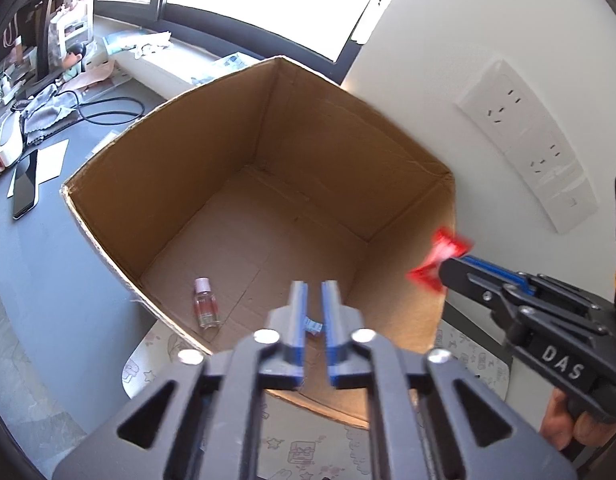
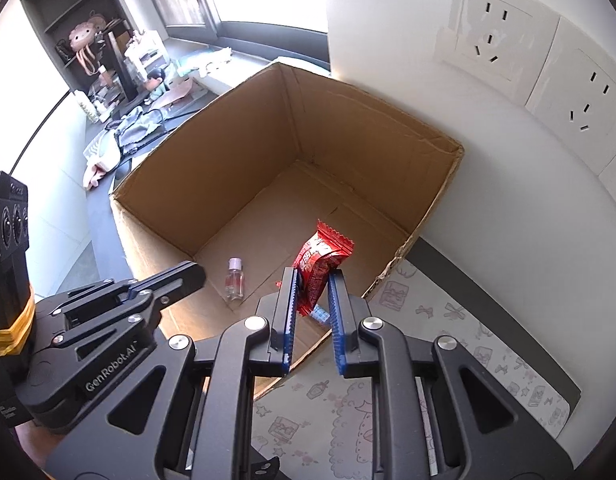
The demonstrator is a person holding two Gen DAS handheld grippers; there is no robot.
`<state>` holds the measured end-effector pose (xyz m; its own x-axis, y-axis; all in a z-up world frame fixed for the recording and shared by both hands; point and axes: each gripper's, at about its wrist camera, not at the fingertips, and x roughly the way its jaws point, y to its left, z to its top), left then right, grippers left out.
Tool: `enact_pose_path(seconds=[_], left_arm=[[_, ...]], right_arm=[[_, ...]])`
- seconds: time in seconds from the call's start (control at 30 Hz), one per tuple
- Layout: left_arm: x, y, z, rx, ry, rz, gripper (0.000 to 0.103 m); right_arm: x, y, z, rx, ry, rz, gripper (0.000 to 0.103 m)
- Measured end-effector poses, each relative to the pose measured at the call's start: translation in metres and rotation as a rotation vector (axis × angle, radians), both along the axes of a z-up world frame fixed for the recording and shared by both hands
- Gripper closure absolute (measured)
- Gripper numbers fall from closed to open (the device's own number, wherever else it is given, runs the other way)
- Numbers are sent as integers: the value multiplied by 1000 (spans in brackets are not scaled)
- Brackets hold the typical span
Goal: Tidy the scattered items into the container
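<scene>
An open cardboard box (image 1: 180, 152) (image 2: 388, 104) stands on a patterned mat by the white wall. Inside on its floor lie a small clear bottle with a pink cap (image 1: 205, 303) (image 2: 233, 278) and a small blue-white packet (image 1: 313, 326) (image 2: 320, 314). My left gripper (image 1: 314, 292) hovers over the box's near edge, jaws slightly apart, holding nothing. My right gripper (image 2: 313, 280) is shut on a red snack packet (image 2: 322, 264) above the box's near right part. In the left wrist view it enters from the right (image 1: 448, 268) with the blurred red packet (image 1: 440, 258).
A patterned mat (image 2: 448, 344) lies under the box. Wall sockets (image 2: 496, 36) are on the wall to the right. A dark desk (image 1: 28, 264) to the left holds a phone (image 1: 25, 184), papers, a cable and clutter.
</scene>
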<state>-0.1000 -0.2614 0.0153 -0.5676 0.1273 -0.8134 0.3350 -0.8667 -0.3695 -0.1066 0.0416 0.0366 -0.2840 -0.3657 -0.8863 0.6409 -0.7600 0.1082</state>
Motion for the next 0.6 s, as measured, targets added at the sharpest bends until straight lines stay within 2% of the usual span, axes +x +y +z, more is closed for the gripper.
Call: enact_pose_path(seconds=[0.03, 0.1, 0.17, 0.3, 0.37, 0.5, 0.6], left_arm=[[0, 0, 0, -1, 0, 3, 55], [1, -1, 1, -2, 10, 11, 31], [2, -1, 3, -3, 17, 16, 29], [0, 4, 5, -8, 20, 13, 29], [-2, 9, 6, -10, 19, 6, 29], [-7, 29, 12, -28, 22, -36, 29], [-14, 51, 19, -31, 38, -88, 29]], right_arm=[[-2, 0, 0, -3, -3, -6, 78], [-3, 2, 0, -9, -2, -16, 67], [-4, 3, 2, -18, 1, -18, 61], [-4, 14, 8, -38, 17, -37, 56], [-5, 26, 10, -50, 22, -56, 43], [-5, 60, 11, -55, 24, -119, 35], [-7, 90, 12, -64, 21, -177, 33]])
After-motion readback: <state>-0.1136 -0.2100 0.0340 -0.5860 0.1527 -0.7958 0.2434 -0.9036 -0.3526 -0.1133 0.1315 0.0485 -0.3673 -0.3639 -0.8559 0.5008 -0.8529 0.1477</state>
